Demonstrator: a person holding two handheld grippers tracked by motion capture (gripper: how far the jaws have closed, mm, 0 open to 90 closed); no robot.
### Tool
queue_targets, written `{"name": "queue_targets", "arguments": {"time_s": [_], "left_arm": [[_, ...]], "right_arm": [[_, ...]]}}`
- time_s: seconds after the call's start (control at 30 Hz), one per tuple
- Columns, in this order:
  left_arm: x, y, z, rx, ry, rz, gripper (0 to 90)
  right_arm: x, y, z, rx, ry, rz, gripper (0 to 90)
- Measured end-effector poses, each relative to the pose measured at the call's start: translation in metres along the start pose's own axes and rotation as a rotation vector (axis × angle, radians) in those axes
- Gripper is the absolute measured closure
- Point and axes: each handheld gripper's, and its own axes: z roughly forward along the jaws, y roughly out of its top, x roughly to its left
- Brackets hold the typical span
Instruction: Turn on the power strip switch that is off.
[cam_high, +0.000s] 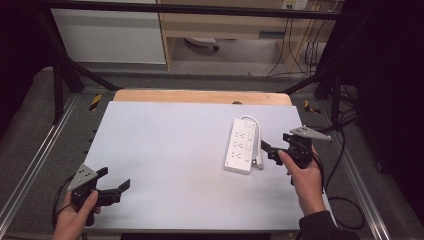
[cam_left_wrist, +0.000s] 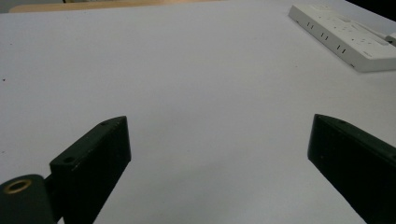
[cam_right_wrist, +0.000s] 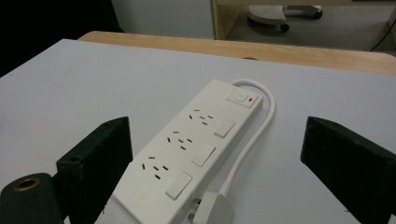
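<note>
**Two hand-held grippers and one power strip on the surface**

We see one white power strip (cam_high: 241, 145) lying flat on the pale surface (cam_high: 165, 165), toward its right side, with its long axis running away from the person. In the right gripper view we count three socket groups on it, each paired with a rocker switch (cam_right_wrist: 179, 185), plus one master switch (cam_right_wrist: 242, 98) at the far end. Its white cable (cam_right_wrist: 254, 135) loops from that far end along the strip's side to a single plug (cam_right_wrist: 212, 210) resting on the surface by the near end.

The right hand-held gripper (cam_high: 270, 150) sits just beside the strip's near right edge, held low in the person's right hand (cam_high: 306, 180), jaws spread wide and gripping nothing. The left hand-held gripper (cam_high: 114, 181) is held by the left hand (cam_high: 75, 215) at the near left corner, well apart from the strip, likewise spread and empty, pointing across the bare surface.
</note>
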Motion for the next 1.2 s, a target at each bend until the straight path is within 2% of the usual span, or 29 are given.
{"name": "queue_targets", "arguments": {"time_s": [0.07, 0.13, 0.3, 0.37, 0.47, 0.5, 0.53, 0.57, 0.63, 0.67, 0.7, 0.73, 0.8, 0.87, 0.9, 1.0, 1.2], "left_arm": [[0.000, 0.000, 0.001, 0.006, 0.003, -0.004, 6.1], [0.001, 0.000, 0.001, 0.005, 0.002, -0.008, 6.1], [0.001, -0.001, -0.001, 0.001, 0.012, -0.014, 6.1], [0.002, -0.001, 0.000, 0.004, 0.013, -0.019, 6.1], [0.004, -0.002, 0.002, 0.013, 0.020, -0.022, 6.1], [0.004, -0.002, 0.002, 0.013, 0.021, -0.023, 6.2], [0.005, -0.002, 0.002, 0.011, 0.021, -0.023, 6.2], [0.005, -0.001, 0.002, 0.009, 0.021, -0.024, 6.2], [0.005, -0.001, 0.000, 0.009, 0.022, -0.022, 6.2], [0.004, -0.001, 0.000, 0.007, 0.021, -0.023, 6.2], [0.004, -0.001, -0.001, 0.004, 0.022, -0.022, 6.2], [0.004, -0.001, -0.001, 0.004, 0.022, -0.022, 6.1], [0.004, -0.002, -0.001, 0.003, 0.022, -0.021, 6.2], [0.003, -0.001, -0.001, 0.000, 0.018, -0.018, 6.1], [0.003, -0.001, -0.001, 0.000, 0.018, -0.018, 6.2], [0.003, -0.001, -0.001, 0.005, 0.019, -0.016, 6.2], [0.004, -0.001, -0.001, 0.002, 0.017, -0.019, 6.1]], "right_arm": [[0.000, 0.001, 0.001, -0.003, 0.001, -0.003, 9.5], [0.001, 0.006, 0.002, -0.013, 0.017, 0.018, 9.3], [0.003, 0.012, 0.003, -0.009, 0.020, 0.002, 10.4], [0.003, 0.017, 0.003, -0.016, 0.030, 0.005, 17.4], [0.003, 0.019, 0.004, -0.018, 0.038, 0.002, 20.7], [0.003, 0.020, 0.006, -0.017, 0.047, 0.000, 27.1], [0.003, 0.020, 0.006, -0.016, 0.050, 0.003, 28.7], [0.003, 0.020, 0.006, -0.016, 0.050, 0.003, 28.7], [0.002, 0.020, 0.009, -0.010, 0.049, -0.003, 38.9], [0.002, 0.020, 0.009, -0.010, 0.049, -0.003, 38.9], [0.002, 0.020, 0.010, -0.011, 0.045, -0.014, 45.5], [0.002, 0.020, 0.010, -0.015, 0.044, -0.016, 45.5], [0.002, 0.020, 0.009, -0.024, 0.039, -0.021, 53.9], [0.001, 0.021, 0.008, -0.032, 0.038, -0.023, 59.6], [0.001, 0.021, 0.008, -0.032, 0.038, -0.023, 59.6], [-0.003, 0.021, 0.010, -0.048, 0.036, -0.023, 69.9], [-0.006, 0.022, 0.016, -0.062, 0.030, -0.023, 79.9]]}}
